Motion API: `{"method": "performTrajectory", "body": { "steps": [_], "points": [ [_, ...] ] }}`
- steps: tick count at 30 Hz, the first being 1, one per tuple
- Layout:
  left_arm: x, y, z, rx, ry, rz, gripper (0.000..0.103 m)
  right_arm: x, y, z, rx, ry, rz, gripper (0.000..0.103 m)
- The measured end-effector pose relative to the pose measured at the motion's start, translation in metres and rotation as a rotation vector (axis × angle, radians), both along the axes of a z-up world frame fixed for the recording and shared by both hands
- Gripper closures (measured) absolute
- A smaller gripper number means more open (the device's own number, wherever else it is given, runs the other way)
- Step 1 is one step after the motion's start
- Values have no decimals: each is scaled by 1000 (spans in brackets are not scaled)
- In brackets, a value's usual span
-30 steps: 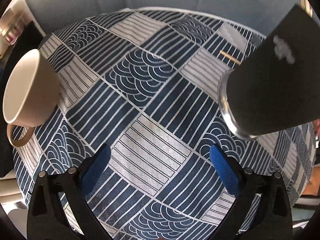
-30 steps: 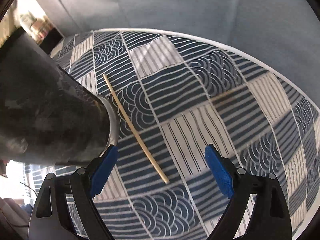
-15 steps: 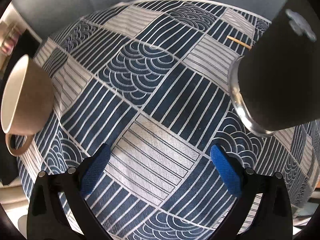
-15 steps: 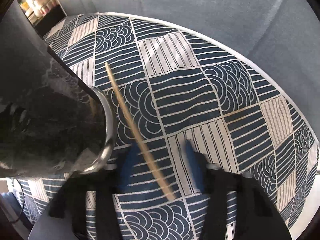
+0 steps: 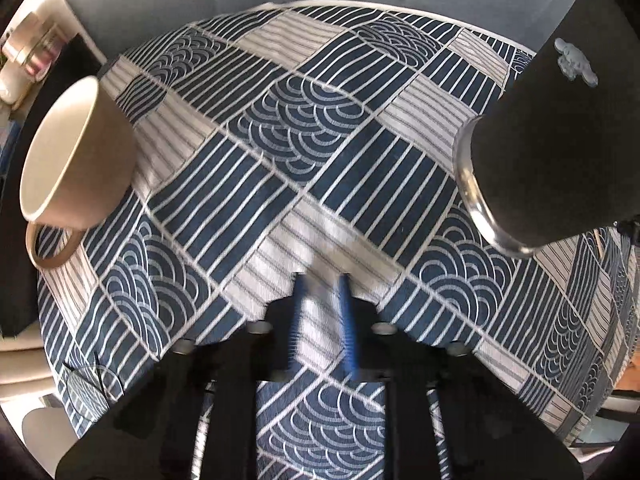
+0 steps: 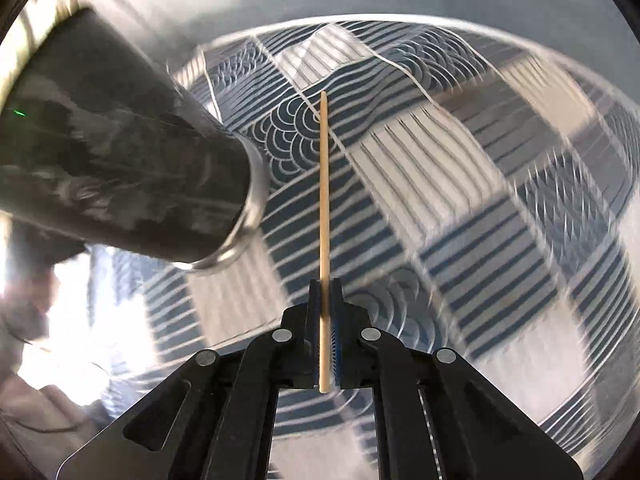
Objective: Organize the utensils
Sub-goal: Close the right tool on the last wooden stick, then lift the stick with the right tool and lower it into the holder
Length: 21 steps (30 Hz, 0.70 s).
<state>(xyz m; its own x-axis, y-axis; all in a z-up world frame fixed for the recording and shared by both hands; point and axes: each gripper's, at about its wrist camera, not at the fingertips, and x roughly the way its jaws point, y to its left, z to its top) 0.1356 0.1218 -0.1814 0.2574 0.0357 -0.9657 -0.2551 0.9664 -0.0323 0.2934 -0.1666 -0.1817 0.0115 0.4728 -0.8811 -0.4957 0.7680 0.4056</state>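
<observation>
A thin wooden chopstick (image 6: 323,184) runs straight ahead from between the blue pads of my right gripper (image 6: 325,284), which is shut on its near end. Left of it a black tumbler (image 6: 120,168) with a steel rim lies on its side. In the left wrist view the same tumbler (image 5: 560,140) fills the upper right. My left gripper (image 5: 322,280) hangs over the patterned cloth; its jaws are closing, blurred, with a narrow gap and only cloth between them. No chopstick shows in the left wrist view.
A cream cup (image 5: 76,152) with a handle sits at the left edge of the round table. A blue-and-white patchwork cloth (image 5: 320,120) covers the table. The table's far rim (image 6: 400,20) curves across the top, with grey floor beyond.
The right jaws shut on the chopstick, which now points straight ahead instead of lying diagonally. The left jaws went from wide open to nearly together. Both views shifted slightly.
</observation>
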Motion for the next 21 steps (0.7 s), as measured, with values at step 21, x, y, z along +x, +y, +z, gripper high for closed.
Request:
{"method": "performTrajectory", "body": {
  "steps": [21],
  "points": [
    [30, -24, 150, 17, -239, -49, 102, 4, 19, 160, 387, -260, -32, 98]
  ]
}}
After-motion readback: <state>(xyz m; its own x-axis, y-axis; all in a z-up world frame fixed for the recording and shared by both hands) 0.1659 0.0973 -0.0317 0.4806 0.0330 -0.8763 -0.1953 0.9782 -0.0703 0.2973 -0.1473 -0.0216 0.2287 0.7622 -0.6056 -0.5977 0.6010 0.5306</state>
